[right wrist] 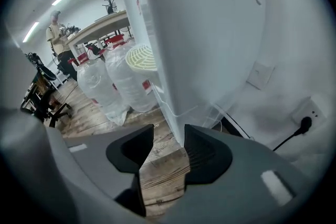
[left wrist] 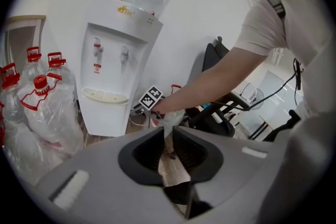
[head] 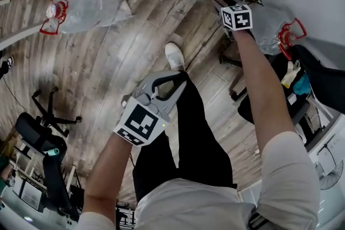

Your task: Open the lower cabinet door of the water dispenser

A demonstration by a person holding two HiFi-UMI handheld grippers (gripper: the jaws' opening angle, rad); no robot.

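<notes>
The white water dispenser [left wrist: 118,55] stands against the wall with a bottle on top. Its lower cabinet door [left wrist: 105,120] sits closed under the drip tray [left wrist: 105,95]. My right gripper [right wrist: 168,136] is down low at the dispenser's [right wrist: 210,34] front corner. Its jaws are open, with the corner edge just ahead of the gap and nothing pinched. In the head view its marker cube [head: 237,16] hides the jaws. My left gripper [left wrist: 168,134] hangs back over the floor, in front of my leg [head: 180,77]. Its jaws are together and empty.
Several clear water jugs with red handles [left wrist: 42,107] crowd the floor left of the dispenser. A wall socket with a plug [right wrist: 304,123] is behind it. A black office chair [head: 48,143] stands at the lower left. Dark furniture [left wrist: 220,115] lies to the dispenser's right.
</notes>
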